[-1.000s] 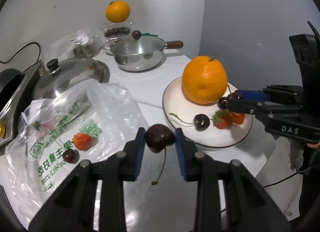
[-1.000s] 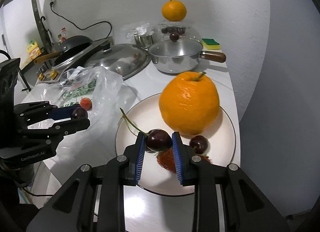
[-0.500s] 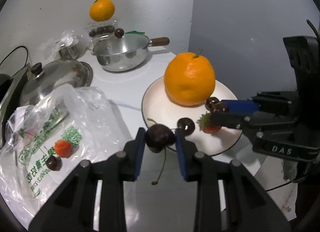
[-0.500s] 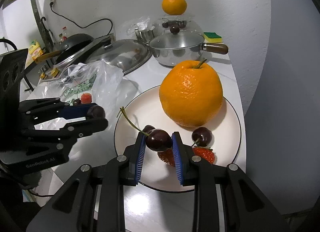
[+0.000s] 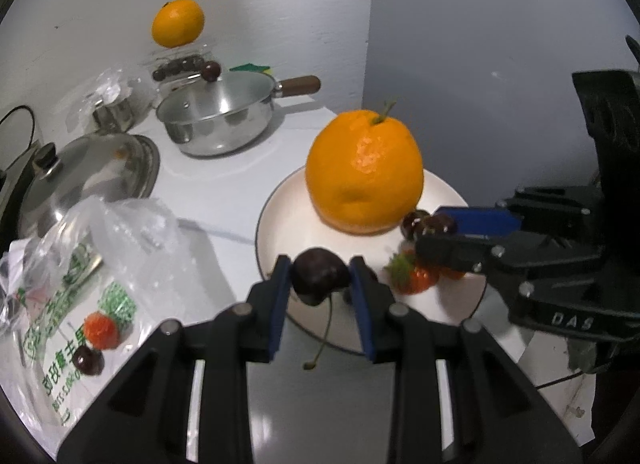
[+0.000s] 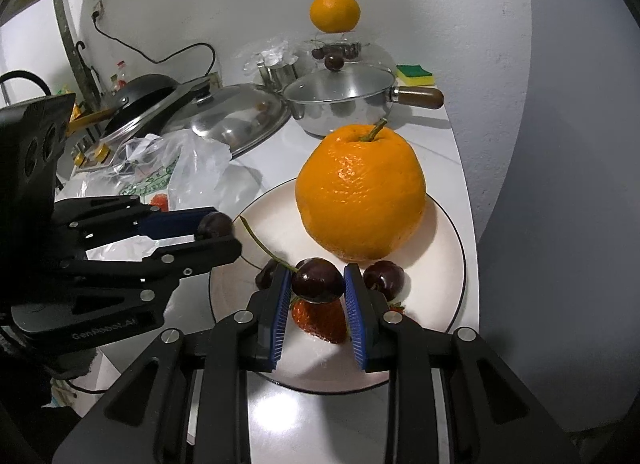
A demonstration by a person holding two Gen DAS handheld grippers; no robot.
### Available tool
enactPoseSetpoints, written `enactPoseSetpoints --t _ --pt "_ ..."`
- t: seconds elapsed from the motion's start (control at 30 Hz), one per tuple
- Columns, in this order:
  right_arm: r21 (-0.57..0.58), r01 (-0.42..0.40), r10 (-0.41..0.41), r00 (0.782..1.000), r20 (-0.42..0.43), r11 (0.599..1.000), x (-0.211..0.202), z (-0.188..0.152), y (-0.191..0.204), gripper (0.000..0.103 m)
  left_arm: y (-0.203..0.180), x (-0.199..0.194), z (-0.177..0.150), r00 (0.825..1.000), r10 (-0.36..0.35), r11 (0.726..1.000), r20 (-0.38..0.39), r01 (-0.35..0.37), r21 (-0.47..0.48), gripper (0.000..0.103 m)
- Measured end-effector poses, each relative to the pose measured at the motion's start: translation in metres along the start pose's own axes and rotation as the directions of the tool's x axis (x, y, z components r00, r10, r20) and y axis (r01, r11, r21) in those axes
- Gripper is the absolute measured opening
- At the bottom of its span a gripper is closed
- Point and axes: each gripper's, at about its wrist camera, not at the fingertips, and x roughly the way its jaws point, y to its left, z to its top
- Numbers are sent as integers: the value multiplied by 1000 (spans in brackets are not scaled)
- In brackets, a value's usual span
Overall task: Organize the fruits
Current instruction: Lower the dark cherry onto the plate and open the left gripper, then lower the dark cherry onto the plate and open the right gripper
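My left gripper (image 5: 320, 280) is shut on a dark cherry (image 5: 319, 278) whose stem hangs down; it hovers over the near left rim of the white plate (image 5: 266, 232). On that plate rest a large orange (image 5: 364, 172), a strawberry (image 5: 416, 278) and loose cherries (image 6: 384, 274). My right gripper (image 6: 318, 284) is shut on another dark cherry (image 6: 318, 280) just above the plate (image 6: 448, 248), over the strawberry (image 6: 320, 320) and in front of the orange (image 6: 360, 192). Each gripper shows in the other's view: the right gripper (image 5: 436, 232) and the left gripper (image 6: 218, 232).
A clear plastic bag (image 5: 80, 248) on the left holds a strawberry (image 5: 102, 330) and a cherry (image 5: 87, 360). Behind stand a lidded saucepan (image 5: 218, 124), a steel dome lid (image 5: 88, 168) and a second orange (image 5: 177, 23) on a clear box. The counter edge runs close to the plate's right.
My left gripper has carried its cherry from beside the bag rightward to the plate's rim. The right gripper has stayed over the plate with its cherry.
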Motion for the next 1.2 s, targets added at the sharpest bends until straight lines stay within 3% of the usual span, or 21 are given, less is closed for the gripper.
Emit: enactPoseSetpoints --t 0.7,1.2 --pt "-3 22 -22 999 -29 1000 13 8 -2 29 21 38 14 999 -28 999 -28 27 -28 32" --pt "-42 15 -16 999 -35 999 21 13 28 29 42 -6 3 1000 3 998 27 -1 -60 36"
